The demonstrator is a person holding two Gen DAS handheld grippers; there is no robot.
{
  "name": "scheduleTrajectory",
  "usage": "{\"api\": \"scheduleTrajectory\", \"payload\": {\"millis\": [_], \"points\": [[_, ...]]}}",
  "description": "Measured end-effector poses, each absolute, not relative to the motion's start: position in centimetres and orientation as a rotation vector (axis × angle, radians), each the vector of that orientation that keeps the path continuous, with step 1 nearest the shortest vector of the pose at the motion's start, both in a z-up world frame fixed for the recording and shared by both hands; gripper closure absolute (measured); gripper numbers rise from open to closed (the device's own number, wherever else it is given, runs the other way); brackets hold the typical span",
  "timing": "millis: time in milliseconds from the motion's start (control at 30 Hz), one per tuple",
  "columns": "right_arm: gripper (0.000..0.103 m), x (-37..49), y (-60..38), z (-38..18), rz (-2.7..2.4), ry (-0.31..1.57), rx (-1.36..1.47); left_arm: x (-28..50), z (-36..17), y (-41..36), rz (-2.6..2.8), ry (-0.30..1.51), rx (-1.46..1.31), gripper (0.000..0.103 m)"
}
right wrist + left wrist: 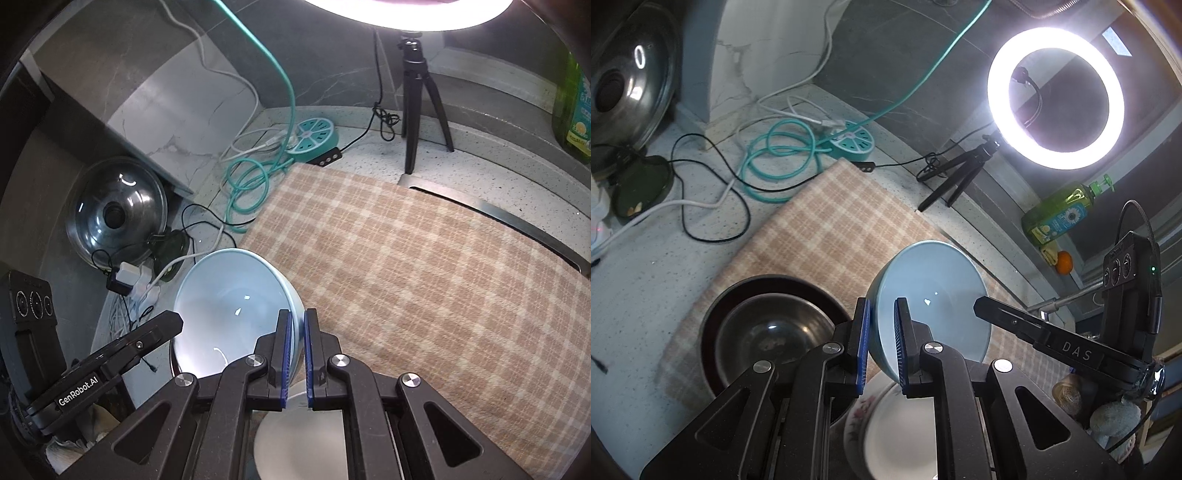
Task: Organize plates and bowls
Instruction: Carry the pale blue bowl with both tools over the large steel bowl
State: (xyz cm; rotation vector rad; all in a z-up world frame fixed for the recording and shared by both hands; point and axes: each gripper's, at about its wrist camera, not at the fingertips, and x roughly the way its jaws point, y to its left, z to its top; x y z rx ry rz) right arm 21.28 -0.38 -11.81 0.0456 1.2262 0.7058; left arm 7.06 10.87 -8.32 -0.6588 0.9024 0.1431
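Both grippers hold one light blue bowl (934, 295) above the checked cloth (827, 229), which I take as the landmark. The left gripper (882, 343) is clenched on the bowl's rim, one blue pad outside the wall and one inside. The right gripper (297, 354) is clenched on the opposite rim in the same way. The bowl is tilted and lifted; it does not touch the cloth.

Under the bowl, at the near edge of the cloth, lies a white plate with a flower pattern (864, 413); in the right wrist view only a plain white part of it shows. To the left of this plate, also on the cloth, stands a dark plate (716, 306) with a metal bowl (768, 332) inside it.

Beyond the far edge of the cloth, on the speckled counter (646, 273), are a round teal power strip (851, 142) with a coiled teal cable (775, 162), and a small black tripod (953, 177) that carries a lit ring light (1056, 98). To the right of the tripod, a green bottle (1060, 210) lies near an orange fruit (1064, 262). Far to the left of the cloth, a metal pot lid (628, 85) leans upright.
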Motion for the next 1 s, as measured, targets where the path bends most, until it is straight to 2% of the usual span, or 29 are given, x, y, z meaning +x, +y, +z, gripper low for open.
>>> {"api": "scheduleTrajectory", "payload": {"millis": [1000], "points": [[0.097,16.8,7.8,-15.8,0.777,1.302,-0.089,0.9,-11.7,16.6,0.257,0.905,-0.753,0.092]]}}
